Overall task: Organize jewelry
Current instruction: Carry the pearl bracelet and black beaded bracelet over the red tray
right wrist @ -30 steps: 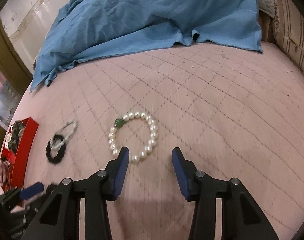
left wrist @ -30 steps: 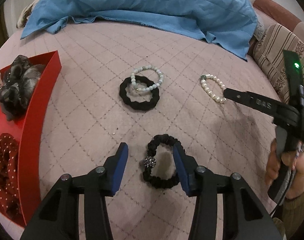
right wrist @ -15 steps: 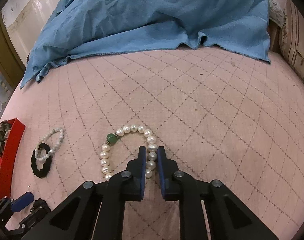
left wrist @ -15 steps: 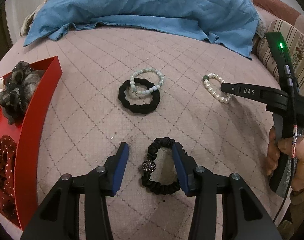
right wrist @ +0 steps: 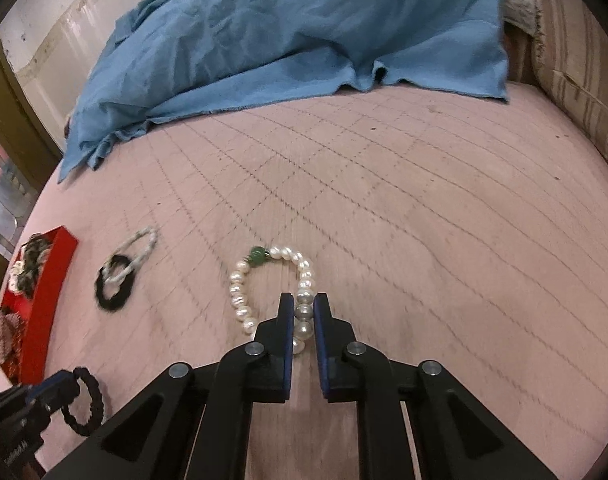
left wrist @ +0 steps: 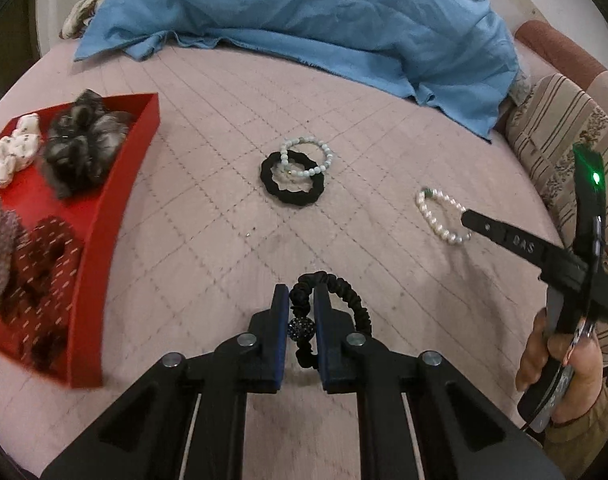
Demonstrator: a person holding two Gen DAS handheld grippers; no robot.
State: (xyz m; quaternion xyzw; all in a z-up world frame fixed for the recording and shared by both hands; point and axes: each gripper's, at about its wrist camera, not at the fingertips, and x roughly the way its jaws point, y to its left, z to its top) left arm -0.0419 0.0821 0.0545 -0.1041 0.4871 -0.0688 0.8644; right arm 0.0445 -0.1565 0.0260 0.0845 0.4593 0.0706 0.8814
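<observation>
Left-wrist view shows what is new: a second ago the left gripper [left wrist: 298, 322] stood wide around the black beaded hair tie [left wrist: 324, 316]; now its jaws are closing on the band's left side, the sparkly bead caught between the blue pads, while the rest of the loop hangs out to the right over the pink quilt [left wrist: 208, 232]. The right gripper [right wrist: 304, 322] has done the same with the pearl bracelet [right wrist: 272, 292]: open beside it a second ago, its jaws now pinch the right-hand run of pearls, the green bead at the loop's far side.

Both pieces are therefore in hand at once (whether either has left the quilt I cannot tell). The red tray [left wrist: 120, 196], which holds scrunchies, sits well to the left, so carrying should come next. A plain black hair tie [left wrist: 292, 178] with a pale bead bracelet [left wrist: 306, 158] overlapping it waits untouched mid-quilt, near the blue cloth [left wrist: 304, 20].
</observation>
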